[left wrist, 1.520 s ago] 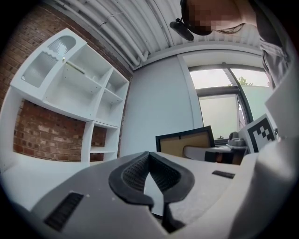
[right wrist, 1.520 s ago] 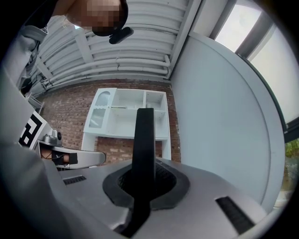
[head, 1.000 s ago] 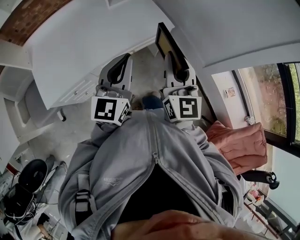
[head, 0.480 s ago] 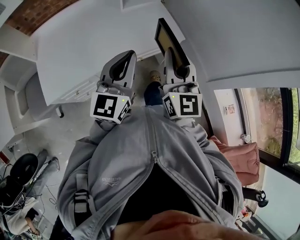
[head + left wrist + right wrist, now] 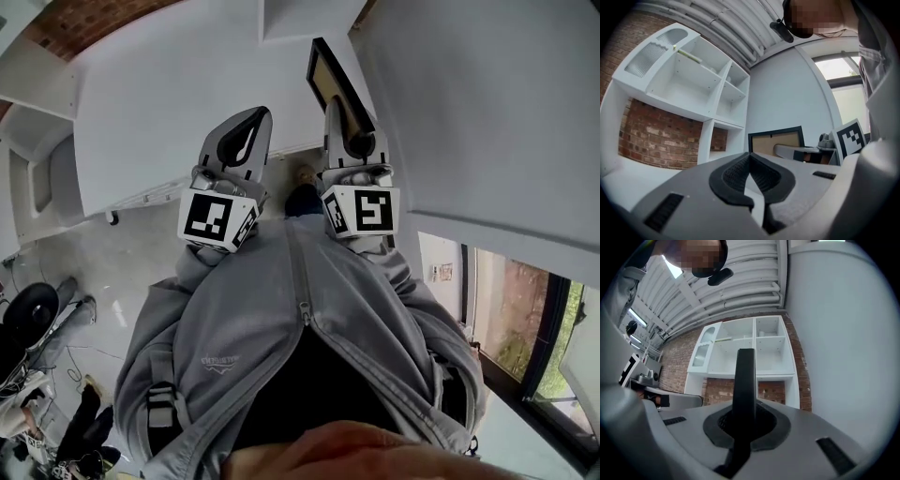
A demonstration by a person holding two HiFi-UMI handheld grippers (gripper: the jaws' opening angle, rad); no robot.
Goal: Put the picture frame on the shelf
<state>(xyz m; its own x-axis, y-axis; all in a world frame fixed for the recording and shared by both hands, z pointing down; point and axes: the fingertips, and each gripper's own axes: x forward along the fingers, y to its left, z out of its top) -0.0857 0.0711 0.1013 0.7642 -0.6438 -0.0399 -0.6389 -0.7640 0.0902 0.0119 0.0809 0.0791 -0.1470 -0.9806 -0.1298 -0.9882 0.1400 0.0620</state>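
The picture frame, black-edged with a brown cardboard back, stands upright in my right gripper, which is shut on its lower edge. The right gripper view looks along the frame edge-on, with the white shelf unit on the brick wall straight behind it. My left gripper is held level beside the right one, shut and empty. In the left gripper view its jaws meet; the frame and the right gripper show to the right, and the shelf's open compartments fill the upper left.
A white wall runs close on the right, with a window lower down. White furniture stands at the left. A chair and cables lie on the pale floor at lower left. My grey jacket fills the foreground.
Both grippers have moved forward together with the frame held. The window and a pink seat have slid off to the right, and the white walls now fill more of the head view.
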